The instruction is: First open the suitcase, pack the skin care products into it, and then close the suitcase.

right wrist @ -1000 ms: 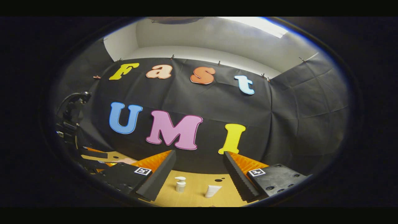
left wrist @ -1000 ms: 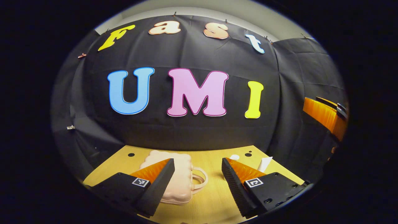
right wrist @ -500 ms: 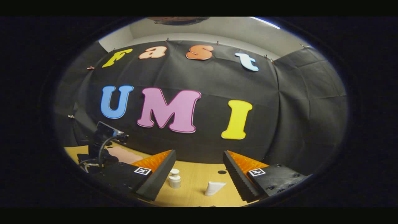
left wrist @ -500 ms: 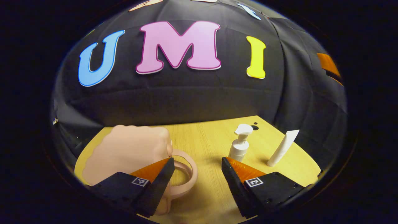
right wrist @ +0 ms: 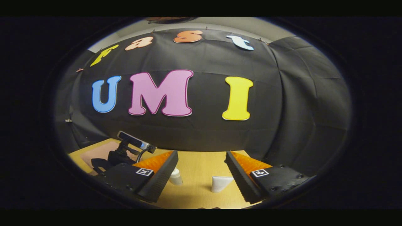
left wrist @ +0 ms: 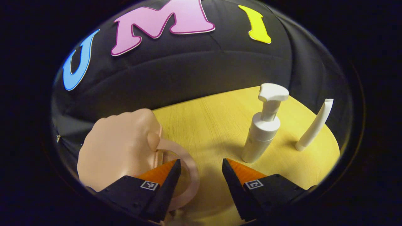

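A small peach-pink suitcase (left wrist: 119,147) lies closed on the wooden table, its round handle (left wrist: 188,175) reaching toward my left gripper (left wrist: 201,166). That gripper is open, low over the table, its left finger over the handle. A white pump bottle (left wrist: 262,131) stands to the right, and a white tube (left wrist: 314,125) stands leaning farther right. In the right gripper view my right gripper (right wrist: 201,157) is open above the table, with the pump bottle (right wrist: 176,177) and the tube (right wrist: 221,183) just past its fingers. The suitcase (right wrist: 100,150) and the other gripper (right wrist: 125,153) sit at the left.
The wooden table (left wrist: 213,119) ends at the black cloth wall behind it. Bare wood lies between the suitcase and the bottle. A camera on the left gripper (right wrist: 133,141) rises over the suitcase in the right gripper view.
My left gripper has dropped and moved forward, so the suitcase handle, bottle and tube loom larger. My right gripper has also lowered toward the bottle and tube. Both stay open.
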`<state>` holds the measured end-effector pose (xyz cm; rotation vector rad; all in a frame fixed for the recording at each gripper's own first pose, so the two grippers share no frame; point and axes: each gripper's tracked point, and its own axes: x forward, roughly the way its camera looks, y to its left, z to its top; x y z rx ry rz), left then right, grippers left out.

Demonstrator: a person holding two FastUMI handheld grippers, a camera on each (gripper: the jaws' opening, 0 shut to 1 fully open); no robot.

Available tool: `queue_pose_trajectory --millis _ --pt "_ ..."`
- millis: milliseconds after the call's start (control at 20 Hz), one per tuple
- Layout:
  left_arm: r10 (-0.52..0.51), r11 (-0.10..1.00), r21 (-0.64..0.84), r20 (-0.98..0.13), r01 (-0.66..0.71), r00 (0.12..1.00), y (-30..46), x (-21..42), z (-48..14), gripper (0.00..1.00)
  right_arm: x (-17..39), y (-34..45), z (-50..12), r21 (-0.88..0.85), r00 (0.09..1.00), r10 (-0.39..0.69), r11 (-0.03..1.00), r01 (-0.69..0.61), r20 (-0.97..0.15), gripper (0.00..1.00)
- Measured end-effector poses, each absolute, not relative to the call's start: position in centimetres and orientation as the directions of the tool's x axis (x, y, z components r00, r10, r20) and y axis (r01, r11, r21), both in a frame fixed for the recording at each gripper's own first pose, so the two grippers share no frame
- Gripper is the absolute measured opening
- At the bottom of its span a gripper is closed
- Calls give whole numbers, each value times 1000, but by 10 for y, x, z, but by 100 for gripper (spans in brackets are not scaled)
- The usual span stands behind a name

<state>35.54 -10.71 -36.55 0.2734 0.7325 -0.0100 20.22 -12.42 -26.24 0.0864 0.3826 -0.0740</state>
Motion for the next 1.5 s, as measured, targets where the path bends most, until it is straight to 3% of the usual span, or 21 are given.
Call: queue_pose_trajectory --millis 150,200,250,300,600,850,1100,1350,1500 --pt "169 951 302 -696 72 698 -96 356 -383 66 204 -131 -264 61 926 -66 994 96 -373 96" --pt "200 942 330 -691 57 695 -90 356 -382 53 202 -133 -264 60 925 -69 993 98 -374 96" --pt "213 944 328 -697 41 684 -84 361 -385 47 200 -133 -263 58 924 -70 993 98 -375 96" --pt "196 953 302 -711 41 675 -87 356 -384 23 199 -132 -262 53 924 -69 994 96 -375 96" --pt "73 980 178 -729 86 680 -101 355 -339 13 189 -121 -250 28 936 -59 997 73 -348 96" --pt "-19 997 40 -734 71 678 -91 351 -240 11 189 -98 -235 57 948 -24 997 44 -319 96" --pt "-2 999 35 -743 41 670 -10 348 -135 11 195 -74 -215 86 964 10 996 13 -264 96" --pt "135 979 204 -682 9 719 130 344 -77 11 199 -65 -210 92 962 18 996 7 -272 96" --pt "226 952 307 -654 -20 722 217 341 -74 11 195 -66 -208 76 956 7 997 16 -294 96"
